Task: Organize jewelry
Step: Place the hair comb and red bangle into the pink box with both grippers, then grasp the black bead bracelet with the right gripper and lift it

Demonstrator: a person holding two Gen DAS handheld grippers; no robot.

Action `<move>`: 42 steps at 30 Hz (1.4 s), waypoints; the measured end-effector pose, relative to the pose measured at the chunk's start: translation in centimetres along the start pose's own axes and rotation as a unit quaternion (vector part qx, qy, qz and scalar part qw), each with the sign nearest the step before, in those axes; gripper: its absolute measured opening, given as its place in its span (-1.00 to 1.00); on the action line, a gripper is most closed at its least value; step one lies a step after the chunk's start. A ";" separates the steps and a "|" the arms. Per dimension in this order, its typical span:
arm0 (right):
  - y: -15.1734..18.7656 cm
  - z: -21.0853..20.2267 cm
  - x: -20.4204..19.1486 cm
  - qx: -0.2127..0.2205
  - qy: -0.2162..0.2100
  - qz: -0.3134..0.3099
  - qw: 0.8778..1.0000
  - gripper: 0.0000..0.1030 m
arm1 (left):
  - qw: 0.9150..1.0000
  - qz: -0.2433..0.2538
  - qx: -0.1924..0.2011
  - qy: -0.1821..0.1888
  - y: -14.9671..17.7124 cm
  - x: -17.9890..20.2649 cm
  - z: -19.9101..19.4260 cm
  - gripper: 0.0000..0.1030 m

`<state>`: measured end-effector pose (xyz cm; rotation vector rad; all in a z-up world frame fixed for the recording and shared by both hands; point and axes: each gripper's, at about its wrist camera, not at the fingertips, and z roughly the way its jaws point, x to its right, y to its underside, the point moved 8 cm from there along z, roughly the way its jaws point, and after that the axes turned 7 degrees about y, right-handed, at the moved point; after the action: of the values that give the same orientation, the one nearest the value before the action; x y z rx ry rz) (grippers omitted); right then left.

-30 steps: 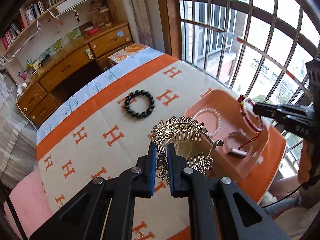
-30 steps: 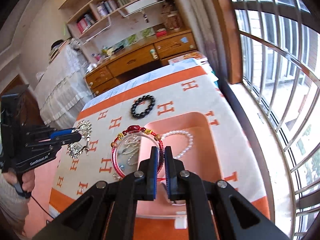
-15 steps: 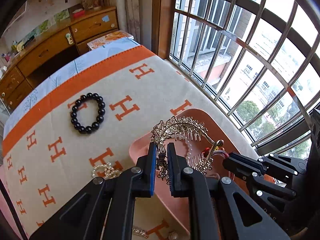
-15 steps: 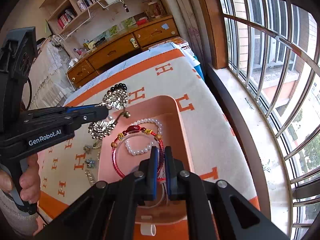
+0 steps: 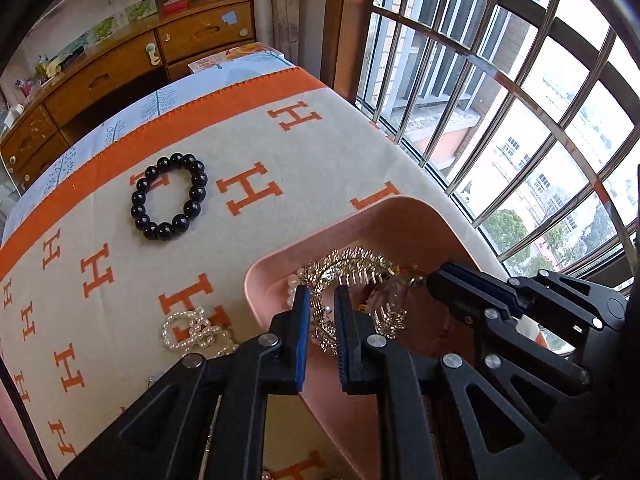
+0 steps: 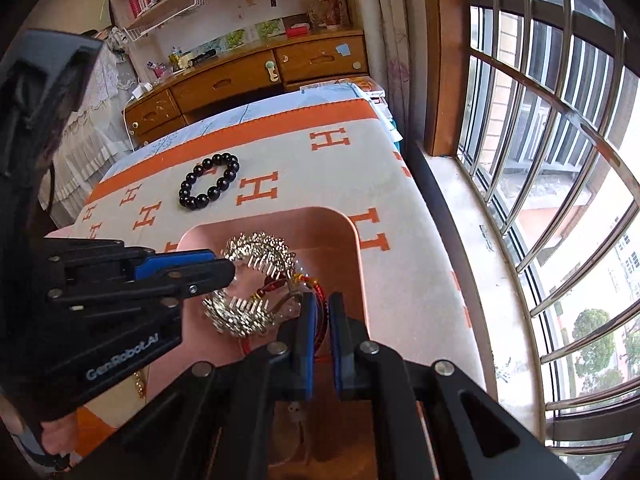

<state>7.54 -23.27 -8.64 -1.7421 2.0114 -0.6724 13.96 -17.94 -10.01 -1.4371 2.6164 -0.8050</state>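
Observation:
A pink tray (image 5: pixel 404 220) (image 6: pixel 352 240) lies on the orange-and-cream H-pattern cloth. My left gripper (image 5: pixel 322 300) (image 6: pixel 222 266) is shut on a gold hair comb (image 5: pixel 352 266) (image 6: pixel 256 252) and holds it low inside the tray, over a white pearl strand (image 5: pixel 292 282). My right gripper (image 6: pixel 320 306) (image 5: pixel 434 280) is shut on a red beaded bracelet (image 6: pixel 316 292), also down in the tray beside the comb. A black bead bracelet (image 5: pixel 170 196) (image 6: pixel 208 186) lies on the cloth beyond the tray.
A pearl ornament (image 5: pixel 196 332) lies on the cloth left of the tray. A barred window (image 5: pixel 500 100) runs along the right edge of the table. A wooden desk with drawers (image 6: pixel 248 80) stands behind the table.
Both grippers have moved down into the tray, the left carrying the gold comb from above the cloth, the right lowering the red bracelet to the tray floor.

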 end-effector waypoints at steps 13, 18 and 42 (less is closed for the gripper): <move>-1.4 -1.6 2.1 0.005 -0.043 0.045 0.998 -0.85 | 0.997 -0.018 0.067 -0.038 0.8 -1.8 -5.6 0.31; -1.6 -3.2 2.0 0.008 -0.056 0.042 0.998 -0.85 | 0.993 -0.026 0.086 -0.079 2.7 -3.3 -7.9 0.45; -10.7 -3.1 -10.4 -0.073 -0.120 -0.059 0.988 -0.45 | 0.976 -0.096 0.131 -0.146 1.2 -15.6 -16.4 0.46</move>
<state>15.84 -13.91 -0.03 -1.9356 1.8451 -0.3367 17.21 1.85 0.53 -1.6051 2.0974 -0.8437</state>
